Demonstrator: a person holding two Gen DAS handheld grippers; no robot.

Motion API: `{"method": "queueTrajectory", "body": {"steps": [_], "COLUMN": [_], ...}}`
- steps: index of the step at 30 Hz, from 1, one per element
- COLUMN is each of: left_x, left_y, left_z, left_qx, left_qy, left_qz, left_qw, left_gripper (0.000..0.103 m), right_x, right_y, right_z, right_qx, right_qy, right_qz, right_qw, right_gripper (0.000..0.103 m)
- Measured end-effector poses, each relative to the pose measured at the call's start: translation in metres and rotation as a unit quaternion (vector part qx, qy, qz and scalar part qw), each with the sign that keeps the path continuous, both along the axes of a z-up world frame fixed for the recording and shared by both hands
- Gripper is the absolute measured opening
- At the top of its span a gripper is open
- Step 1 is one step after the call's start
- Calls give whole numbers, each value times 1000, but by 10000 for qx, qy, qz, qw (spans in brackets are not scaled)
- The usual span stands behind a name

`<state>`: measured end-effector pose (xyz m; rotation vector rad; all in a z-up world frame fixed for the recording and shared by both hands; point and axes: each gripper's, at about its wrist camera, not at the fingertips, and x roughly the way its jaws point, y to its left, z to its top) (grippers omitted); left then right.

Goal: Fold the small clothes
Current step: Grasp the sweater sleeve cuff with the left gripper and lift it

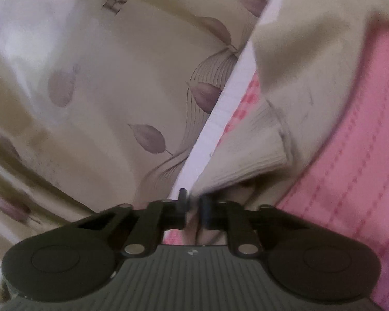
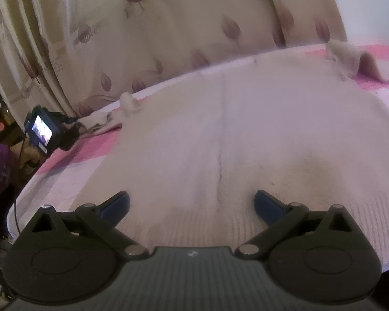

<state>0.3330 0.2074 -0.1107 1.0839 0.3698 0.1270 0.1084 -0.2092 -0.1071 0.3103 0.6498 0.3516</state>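
A cream knitted sweater lies spread flat on a pink-and-white checked cloth, its ribbed hem nearest the right wrist camera. My right gripper is open and empty, just above the hem. In the left wrist view my left gripper is shut on a ribbed edge of the sweater and holds it lifted over the pink cloth. One sleeve cuff lies at the far right, another cuff at the far left.
A cream curtain with purple leaf print hangs behind the table. A small camera with a lit screen stands at the table's left edge, with a cable hanging down. Clutter sits in the dark at far left.
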Motion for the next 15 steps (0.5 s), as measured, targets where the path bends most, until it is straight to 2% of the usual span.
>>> {"method": "queueTrajectory", "body": {"steps": [1,3,4,6,7,9,11,12,14,15], "left_x": [1,5,6,8,8,5,0,-3,-9,-11], "left_y": [1,11,20,44,59,102,143,160,182,190], "left_z": [3,19,29,53,65,87,94,93,88,84], "left_qx": [-210,-913,-1335,-2188,-2651,-3799,-4620,-4882,-5124,-5174], "left_qy": [-84,-291,-415,-743,-861,-972,-973,-912,-813,-745], "left_qz": [111,549,813,1452,1828,2605,3311,3512,3789,3888], "left_qw": [9997,9939,9868,9620,9428,8823,8170,7937,7663,7587], "left_gripper": [14,13,13,13,12,12,12,12,13,18], "right_x": [1,1,1,3,2,3,3,3,2,1], "right_y": [1,1,1,3,3,3,3,2,3,4], "right_z": [1,1,0,2,2,3,2,2,2,2], "right_qx": [-21,-41,-49,-61,-68,-61,-30,-24,-23,-26], "right_qy": [6,11,17,35,44,50,41,36,18,13], "right_qz": [1,-4,-5,-1,0,8,-5,-9,4,16], "right_qw": [10000,10000,10000,10000,10000,10000,10000,10000,10000,10000], "right_gripper": [103,103,103,103,103,103,103,103,103,103]}}
